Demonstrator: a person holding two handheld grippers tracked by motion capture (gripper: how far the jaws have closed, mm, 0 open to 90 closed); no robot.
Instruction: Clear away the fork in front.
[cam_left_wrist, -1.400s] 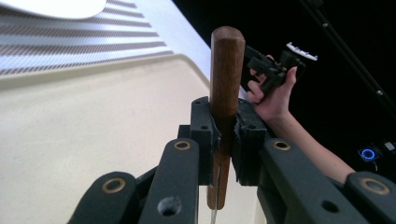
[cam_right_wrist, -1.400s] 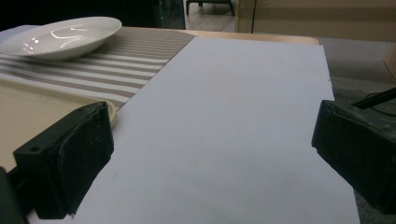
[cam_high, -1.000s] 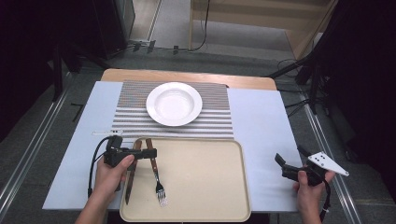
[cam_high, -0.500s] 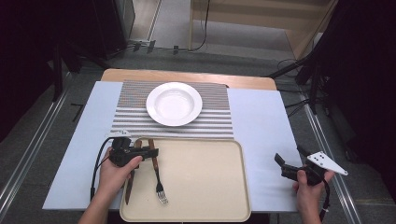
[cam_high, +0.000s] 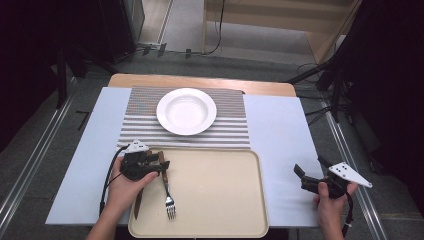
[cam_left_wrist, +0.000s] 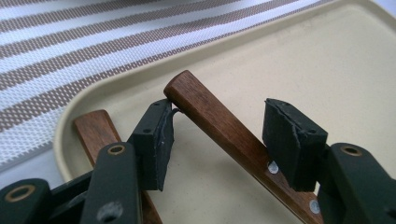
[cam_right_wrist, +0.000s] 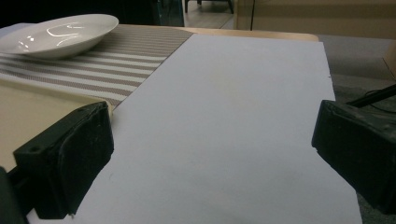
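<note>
A fork (cam_high: 169, 200) and a knife (cam_high: 137, 204), both with wooden handles, lie at the left end of a beige tray (cam_high: 215, 195). My left gripper (cam_high: 161, 164) hovers over their handle ends. In the left gripper view it (cam_left_wrist: 224, 140) is open, and the fork's handle (cam_left_wrist: 219, 123) runs slantwise between the two pads. The left pad sits close to the handle's end; the right pad stands apart from it. The knife's handle (cam_left_wrist: 95, 130) lies beside and partly under the left jaw. My right gripper (cam_high: 309, 176) is open and holds nothing, low over the pale blue cloth (cam_right_wrist: 233, 116).
A white plate (cam_high: 186, 111) rests on a striped mat (cam_high: 230, 130) behind the tray, and is also seen as the plate (cam_right_wrist: 56, 30) from the right gripper. The cloth covers the table, with the table's edges and floor rails on both sides.
My left gripper has slid a little to the right over the handle ends. The fork, the knife and my right gripper have stayed put.
</note>
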